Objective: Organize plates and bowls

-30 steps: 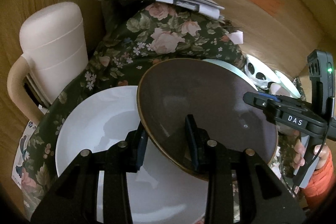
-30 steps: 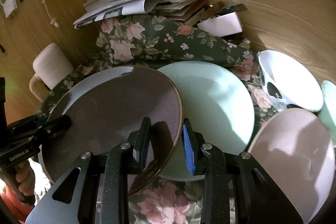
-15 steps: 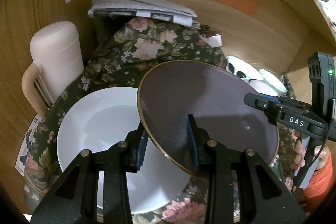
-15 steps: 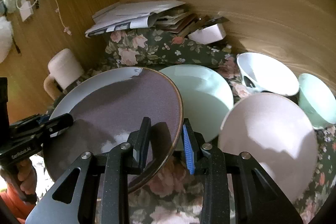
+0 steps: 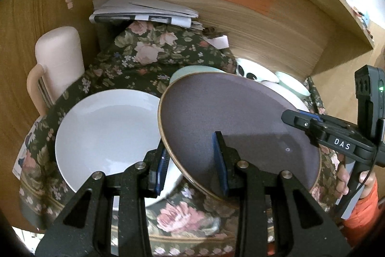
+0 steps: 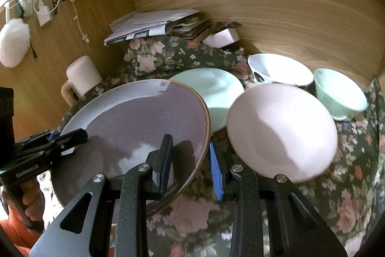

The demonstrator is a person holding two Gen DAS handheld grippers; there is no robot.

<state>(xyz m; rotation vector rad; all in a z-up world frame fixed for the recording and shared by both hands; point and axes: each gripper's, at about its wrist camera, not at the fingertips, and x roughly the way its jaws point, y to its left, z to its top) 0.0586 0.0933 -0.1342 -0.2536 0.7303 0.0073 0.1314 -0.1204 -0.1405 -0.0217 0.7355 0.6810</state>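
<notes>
A purple plate with a brown rim [image 5: 231, 122] is held in the air by both grippers. My left gripper [image 5: 192, 166] is shut on its left edge, and my right gripper [image 6: 191, 161] is shut on its right edge [image 6: 149, 122]. The right gripper also shows in the left wrist view [image 5: 312, 124]. A white plate [image 5: 105, 129] lies on the floral cloth below and to the left. A pale green plate [image 6: 216, 88], a pink bowl [image 6: 281, 129], a white patterned bowl [image 6: 279, 69] and a green bowl [image 6: 339, 93] lie to the right.
A cream jug with a handle [image 5: 55, 64] stands at the left wall. A stack of papers [image 5: 142, 11] lies at the back on the floral cloth [image 5: 149, 52]. Wooden walls [image 6: 288, 16] with coloured notes close in the back and sides.
Both grippers have lifted the purple plate up and back from the table. The white plate beneath is more uncovered, and more of the bowls at the right have come into view.
</notes>
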